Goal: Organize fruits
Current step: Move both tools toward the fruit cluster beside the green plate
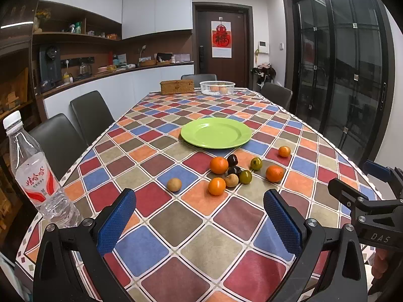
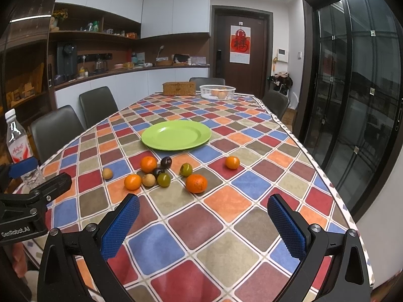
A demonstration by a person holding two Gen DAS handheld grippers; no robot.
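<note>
I hold both tongs tilted down over the near end of the table [image 1: 191, 246], side by side. My left gripper [image 1: 199, 216] has its blue pads spread wide with only tablecloth between them, and my right gripper [image 2: 202, 220] stands the same way — jaws fully apart, clamped on nothing. Each one shows at the edge of the other's view.

I take the green plate [image 1: 216, 132] as my landmark. All the loose fruit lies on the cloth on the near side of it, ahead of my fingertips. I count ten pieces: four oranges, two tan fruits, two greenish fruits and two dark plums.

Nearest me are an orange [image 1: 216, 186], a tan fruit [image 1: 231, 180] touching it, and a greenish fruit [image 1: 245, 176] just beside that one. A second tan fruit [image 1: 174, 184] sits alone, well out to the left of the cluster. A second orange [image 1: 275, 173] lies to the right. Closer to the plate come a third orange [image 1: 219, 165], the two dark plums [image 1: 233, 160] one behind the other, and the other greenish fruit [image 1: 256, 163]. The fourth, smaller orange [image 1: 284, 151] sits apart on the right, near the plate's right rim.

A single water bottle [image 1: 30, 173] stands at the table's left edge, nearer than the plate.

Beyond the plate, at the far end, sit one woven box [image 1: 177, 87] and one white basket [image 1: 217, 87] — something orange lies inside, too small to count.
</note>
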